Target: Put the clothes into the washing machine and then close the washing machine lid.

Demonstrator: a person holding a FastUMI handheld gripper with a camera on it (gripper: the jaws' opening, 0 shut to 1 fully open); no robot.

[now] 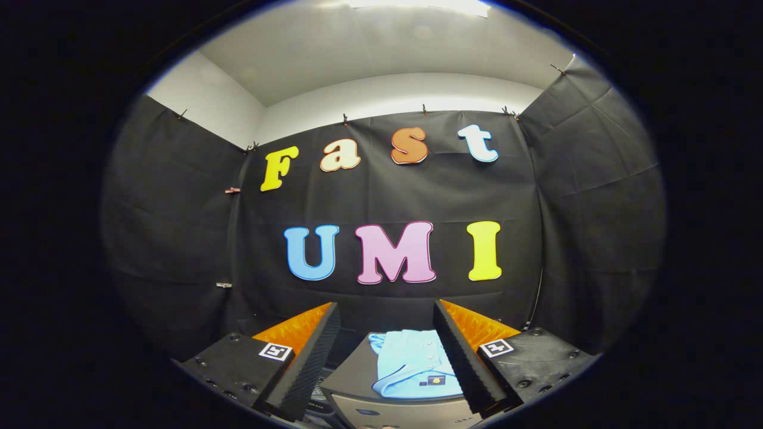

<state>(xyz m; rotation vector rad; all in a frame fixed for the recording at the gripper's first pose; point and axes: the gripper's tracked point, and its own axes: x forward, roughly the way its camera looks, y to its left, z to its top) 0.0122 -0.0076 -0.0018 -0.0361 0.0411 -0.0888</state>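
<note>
Lying below open gripper: shirt.

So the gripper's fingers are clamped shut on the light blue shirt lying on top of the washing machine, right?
Not quite. In the gripper view the gripper is open, its fingers spread either side of the light blue shirt, which does lie on top of the washing machine.
</note>
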